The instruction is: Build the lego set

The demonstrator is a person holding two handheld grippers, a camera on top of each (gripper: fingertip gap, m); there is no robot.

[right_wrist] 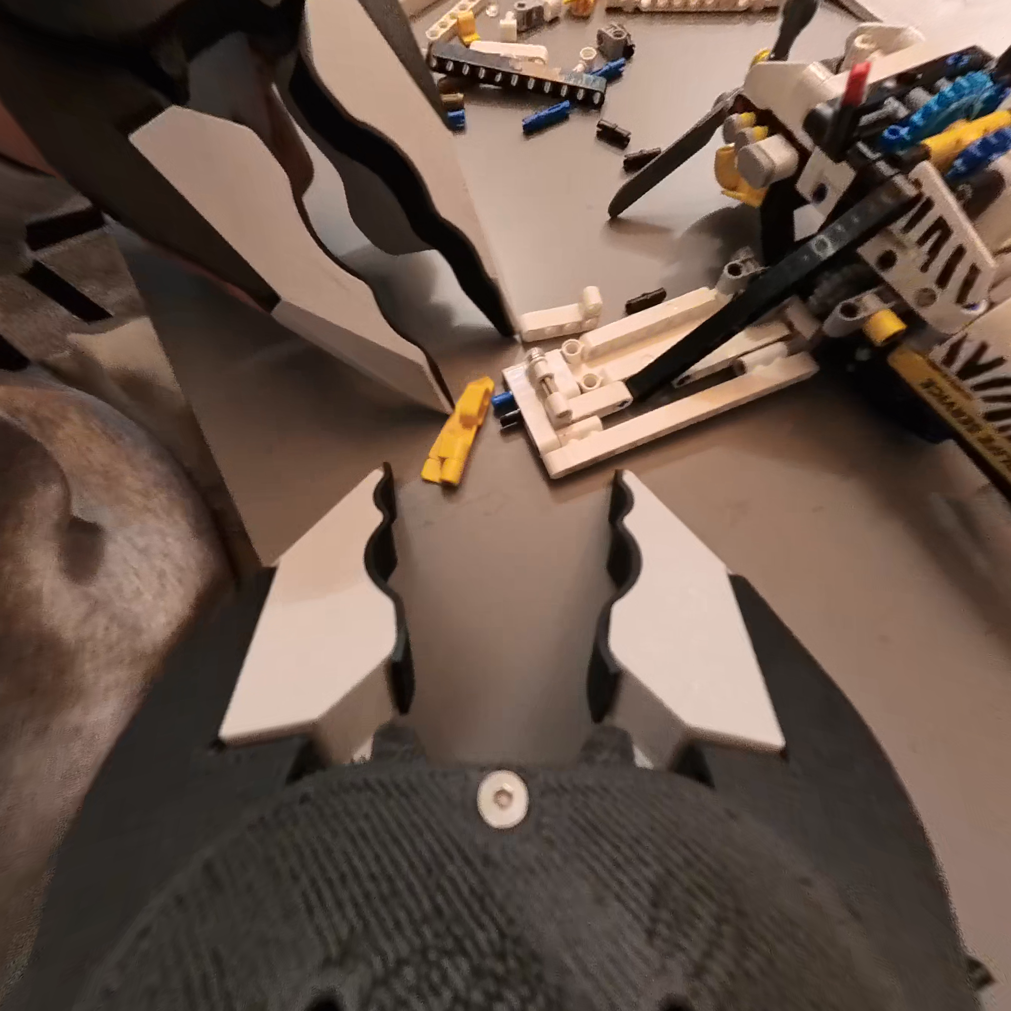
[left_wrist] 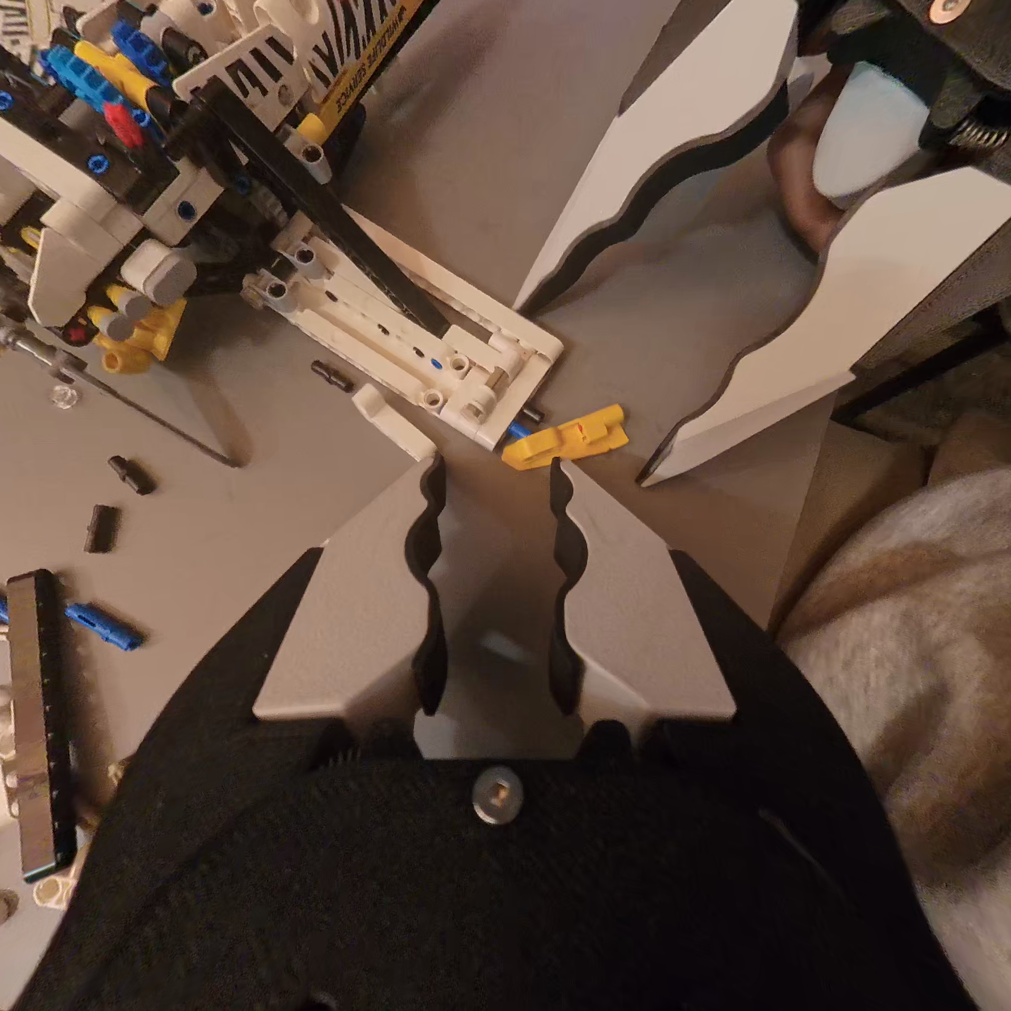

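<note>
A part-built lego model (left_wrist: 164,180) of white, black, blue and yellow pieces stands on the grey table; its white flat frame end (left_wrist: 481,377) points toward both grippers. It also shows in the right wrist view (right_wrist: 684,372). A yellow lego piece (left_wrist: 566,437) lies on the table just off that frame end, next to blue and black pins (right_wrist: 500,399). My left gripper (left_wrist: 498,465) is open and empty, tips just short of the yellow piece (right_wrist: 457,432). My right gripper (right_wrist: 500,481) is open and empty, facing the frame end. Each gripper shows in the other's view (left_wrist: 585,399) (right_wrist: 481,372).
Loose pieces lie on the table: black pins (left_wrist: 131,475), a blue axle pin (left_wrist: 104,626), a long black beam (left_wrist: 41,716), a white L-piece (right_wrist: 558,314), and more parts at the far side (right_wrist: 519,76). A fuzzy beige fabric (left_wrist: 902,656) lies past the table edge. Less than 4 cm separates the two grippers' tips. The fuzzy beige fabric (left_wrist: 902,656) sits 11 cm or so from the ends of my right fingers.
</note>
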